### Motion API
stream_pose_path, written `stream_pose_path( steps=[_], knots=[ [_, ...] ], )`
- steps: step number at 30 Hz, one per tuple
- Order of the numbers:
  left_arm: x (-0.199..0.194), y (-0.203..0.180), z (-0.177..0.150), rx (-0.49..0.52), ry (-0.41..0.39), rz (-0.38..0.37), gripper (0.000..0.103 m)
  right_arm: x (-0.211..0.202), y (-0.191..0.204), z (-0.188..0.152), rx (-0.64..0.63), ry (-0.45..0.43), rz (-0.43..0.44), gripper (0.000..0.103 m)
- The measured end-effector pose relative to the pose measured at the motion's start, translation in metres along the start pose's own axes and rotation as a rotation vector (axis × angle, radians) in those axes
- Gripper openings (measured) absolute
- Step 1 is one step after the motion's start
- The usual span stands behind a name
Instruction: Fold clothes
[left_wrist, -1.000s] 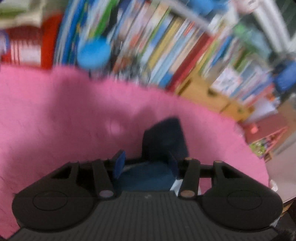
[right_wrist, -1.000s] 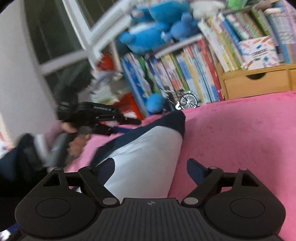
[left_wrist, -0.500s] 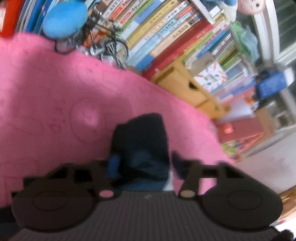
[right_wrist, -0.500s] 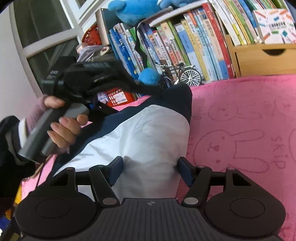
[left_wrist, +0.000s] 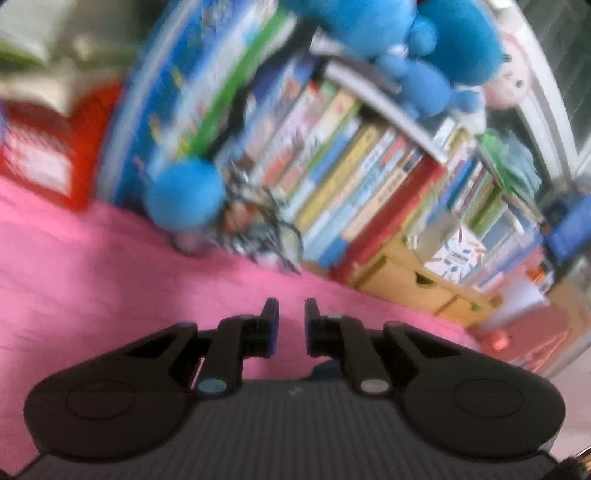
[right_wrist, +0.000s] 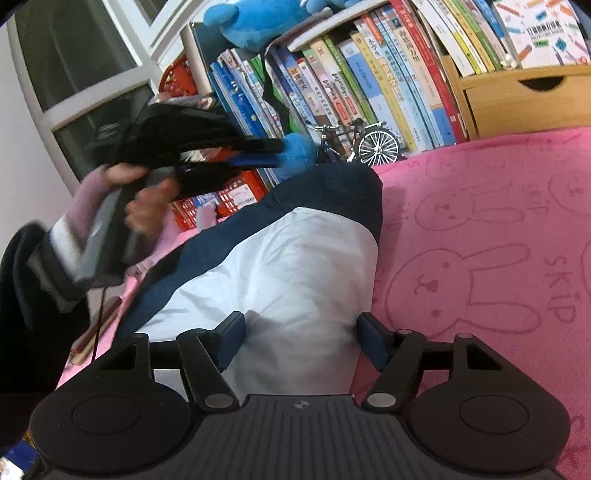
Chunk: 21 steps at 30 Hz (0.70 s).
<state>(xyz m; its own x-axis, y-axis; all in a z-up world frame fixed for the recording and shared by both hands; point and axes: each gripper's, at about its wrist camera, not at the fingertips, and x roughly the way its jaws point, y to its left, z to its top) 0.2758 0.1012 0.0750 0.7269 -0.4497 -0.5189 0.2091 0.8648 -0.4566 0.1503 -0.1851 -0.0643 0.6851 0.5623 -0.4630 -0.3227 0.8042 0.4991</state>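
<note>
a: near centre? left gripper, jaws a narrow gap apart, nothing between, above pink blanket.
b: far side? blurred row of books, blue plush toys on top, wooden drawers far right.

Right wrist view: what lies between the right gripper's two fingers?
The white panel of the folded garment lies between the open right gripper fingers, on the pink blanket, in the right wrist view.

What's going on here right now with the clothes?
A person is folding a navy-and-white garment on a pink blanket. The right gripper is open, its fingers straddling the white part. The left gripper is lifted off the blanket, nearly closed and empty, pointing toward the bookshelf.
</note>
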Motion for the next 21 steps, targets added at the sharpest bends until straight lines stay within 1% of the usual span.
stream_pose_path(
  steps=[1,2,3,5,6,7,9,10,11,12,13,15,16,17,19,21],
  knots=[
    [-0.02,-0.005,-0.009,0.061,-0.032,0.033,0.022,0.0,-0.002,0.0,0.011,-0.001,0.01,0.071],
    [-0.041,-0.01,-0.02,0.128,-0.067,0.068,0.023,-0.001,-0.004,0.0,0.022,-0.002,0.019,0.071],
    [-0.061,-0.012,-0.033,0.168,-0.087,0.087,0.028,-0.001,-0.006,0.001,0.032,-0.003,0.029,0.073],
    [-0.096,-0.011,-0.058,0.21,-0.103,0.1,0.038,-0.002,-0.009,0.001,0.053,-0.006,0.047,0.075],
    [-0.109,-0.006,-0.07,0.194,-0.094,0.1,0.05,-0.002,-0.01,0.001,0.061,-0.01,0.053,0.077],
    [-0.12,0.003,-0.081,0.149,-0.071,0.095,0.056,-0.003,-0.012,0.001,0.071,-0.015,0.057,0.079],
    [-0.134,0.021,-0.098,0.055,-0.045,0.101,0.058,-0.006,-0.014,0.001,0.091,-0.028,0.054,0.083],
    [-0.138,0.031,-0.106,0.017,-0.034,0.102,0.064,-0.008,-0.016,0.001,0.103,-0.035,0.047,0.084],
    [-0.141,0.042,-0.114,-0.021,-0.029,0.101,0.069,-0.009,-0.017,0.0,0.113,-0.04,0.037,0.085],
    [-0.143,0.051,-0.119,-0.059,-0.032,0.098,0.074,-0.012,-0.017,0.0,0.119,-0.042,0.027,0.085],
    [-0.143,0.059,-0.124,-0.094,-0.037,0.094,0.078,-0.015,-0.016,-0.002,0.119,-0.041,0.016,0.086],
    [-0.137,0.075,-0.129,-0.148,-0.036,0.079,0.082,-0.023,-0.011,-0.007,0.109,-0.034,-0.001,0.088],
    [-0.132,0.081,-0.13,-0.166,-0.025,0.076,0.082,-0.026,-0.008,-0.01,0.092,-0.025,-0.012,0.091],
    [-0.125,0.088,-0.131,-0.185,-0.011,0.077,0.082,-0.028,-0.004,-0.012,0.072,-0.015,-0.026,0.092],
    [-0.115,0.097,-0.133,-0.204,-0.012,0.061,0.084,-0.029,0.004,-0.014,0.03,0.004,-0.052,0.092],
    [-0.109,0.099,-0.132,-0.205,-0.016,0.046,0.083,-0.024,0.008,-0.013,0.009,0.012,-0.067,0.096]
  ],
)
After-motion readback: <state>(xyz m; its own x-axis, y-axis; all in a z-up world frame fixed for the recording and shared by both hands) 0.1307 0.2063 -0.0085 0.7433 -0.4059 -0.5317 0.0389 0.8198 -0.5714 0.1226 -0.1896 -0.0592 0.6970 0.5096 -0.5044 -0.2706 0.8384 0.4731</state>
